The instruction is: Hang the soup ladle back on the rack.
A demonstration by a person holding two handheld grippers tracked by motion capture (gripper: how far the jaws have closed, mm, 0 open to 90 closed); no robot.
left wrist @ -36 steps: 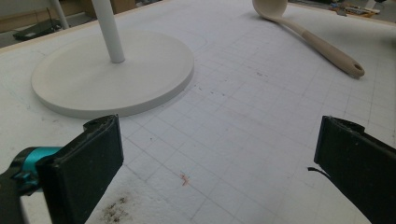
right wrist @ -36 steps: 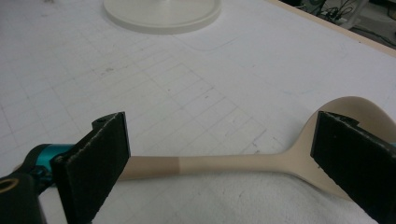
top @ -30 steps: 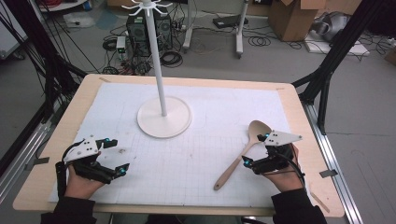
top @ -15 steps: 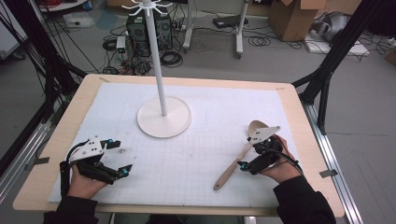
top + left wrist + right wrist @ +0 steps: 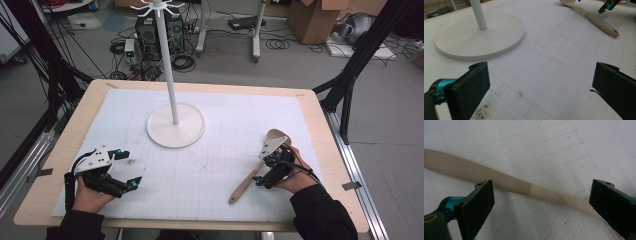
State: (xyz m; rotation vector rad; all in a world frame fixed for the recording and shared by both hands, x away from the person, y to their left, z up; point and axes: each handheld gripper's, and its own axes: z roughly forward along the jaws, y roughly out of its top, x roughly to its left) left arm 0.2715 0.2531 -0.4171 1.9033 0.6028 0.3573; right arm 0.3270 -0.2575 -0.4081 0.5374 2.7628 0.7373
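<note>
- The left gripper (image 5: 127,169) sits near the table's (image 5: 60,145) near left corner, jaws spread wide over the bare white gridded mat (image 5: 220,165).
- The right gripper (image 5: 264,172) is low over the wooden spoon (image 5: 252,170) toward the near right corner, jaws apart with the handle lying across the gap between them, unclamped.
- The spoon's bowl points toward the far right.
- The white stand (image 5: 175,125) rises mid-table, farther back.

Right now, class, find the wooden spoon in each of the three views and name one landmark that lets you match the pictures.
High view: the wooden spoon lies right of centre, partly under the right tool.
Left gripper view: the spoon is at top right, handle end nearest.
Right gripper view: its handle crosses the middle, between the open jaws.
Shared landmark: the white gridded mat, under the spoon in every view.
</note>
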